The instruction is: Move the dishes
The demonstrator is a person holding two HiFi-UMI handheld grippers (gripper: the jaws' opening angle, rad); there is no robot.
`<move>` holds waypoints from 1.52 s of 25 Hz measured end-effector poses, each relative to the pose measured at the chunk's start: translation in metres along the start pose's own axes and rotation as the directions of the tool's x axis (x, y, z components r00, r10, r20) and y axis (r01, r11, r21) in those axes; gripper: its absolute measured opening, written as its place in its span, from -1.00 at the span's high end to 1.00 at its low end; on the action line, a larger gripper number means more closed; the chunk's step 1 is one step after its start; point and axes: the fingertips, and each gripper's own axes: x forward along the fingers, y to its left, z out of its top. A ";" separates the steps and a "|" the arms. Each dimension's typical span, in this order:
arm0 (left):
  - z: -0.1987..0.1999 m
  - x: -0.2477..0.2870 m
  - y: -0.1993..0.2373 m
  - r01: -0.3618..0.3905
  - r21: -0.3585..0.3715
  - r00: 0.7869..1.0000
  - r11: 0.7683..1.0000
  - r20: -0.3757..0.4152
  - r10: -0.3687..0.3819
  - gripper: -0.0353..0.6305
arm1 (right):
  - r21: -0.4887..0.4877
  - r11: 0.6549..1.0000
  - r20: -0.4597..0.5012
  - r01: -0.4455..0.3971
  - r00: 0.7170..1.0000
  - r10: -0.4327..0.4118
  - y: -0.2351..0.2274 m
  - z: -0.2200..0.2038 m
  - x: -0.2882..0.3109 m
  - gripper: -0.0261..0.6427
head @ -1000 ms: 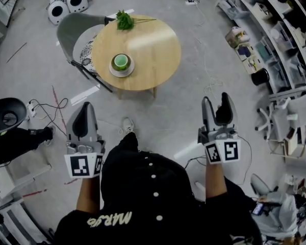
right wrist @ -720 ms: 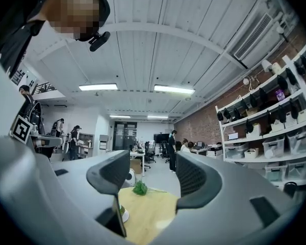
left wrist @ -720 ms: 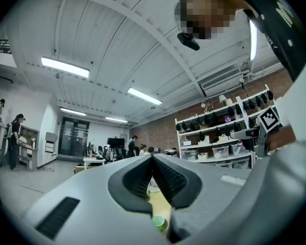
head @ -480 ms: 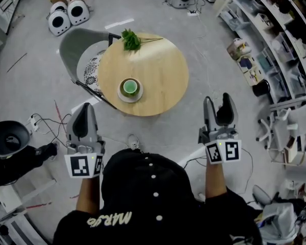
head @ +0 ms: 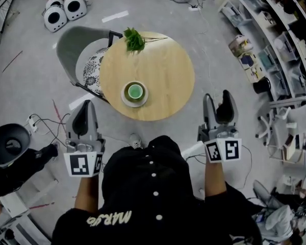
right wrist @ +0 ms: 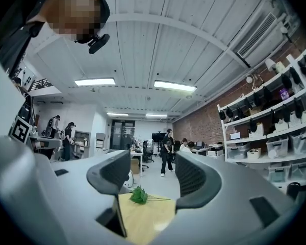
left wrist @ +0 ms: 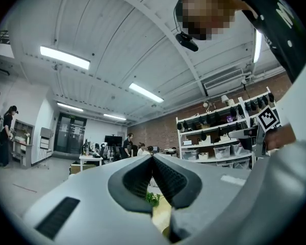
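Observation:
A green cup (head: 135,91) stands on a white saucer (head: 125,98) near the front edge of a round wooden table (head: 166,68). A green leafy sprig (head: 134,40) lies at the table's far edge. My left gripper (head: 85,105) is held level to the left of the table, short of it, with its jaws shut and nothing in them. My right gripper (head: 218,97) hovers off the table's right front edge, open and empty. In the right gripper view the table (right wrist: 148,218) and the sprig (right wrist: 138,195) show between the jaws. The left gripper view shows only a sliver of the table (left wrist: 160,216).
A grey chair (head: 71,42) with a patterned cushion is pushed against the table's left side. Two white round devices (head: 65,6) sit on the floor behind. Shelves (head: 275,40) line the right. A black round stool (head: 10,144) and cables (head: 46,119) lie at left. People stand far off.
The table has come nearer in the head view; both grippers have moved forward toward it. Neither gripper's jaws look different.

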 end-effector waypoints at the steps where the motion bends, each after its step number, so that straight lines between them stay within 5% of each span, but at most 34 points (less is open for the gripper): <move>1: -0.005 0.002 0.000 0.008 0.010 1.000 1.000 -0.008 -0.007 0.88 | -0.001 1.000 -0.008 -0.001 1.000 0.001 -0.001 -0.003 0.002 0.15; 10: -0.012 0.033 -0.007 -0.019 -0.037 0.999 0.999 -0.028 0.018 0.88 | 0.024 0.999 -0.034 -0.022 0.999 0.023 -0.026 -0.023 0.028 0.15; 18: 0.002 0.082 -0.020 -0.087 -0.011 0.996 0.996 0.024 0.087 0.88 | 0.033 0.996 -0.028 -0.089 0.996 0.090 -0.069 -0.022 0.072 0.15; 26: -0.006 0.121 -0.037 -0.164 0.016 0.986 0.986 -0.030 0.164 0.88 | 0.043 0.989 -0.029 -0.139 0.990 0.141 -0.114 -0.026 0.109 0.14; 38: -0.012 0.135 -0.046 -0.276 0.017 0.959 0.961 -0.060 0.276 0.88 | 0.045 0.951 -0.088 -0.304 0.948 0.307 -0.116 -0.051 0.151 0.12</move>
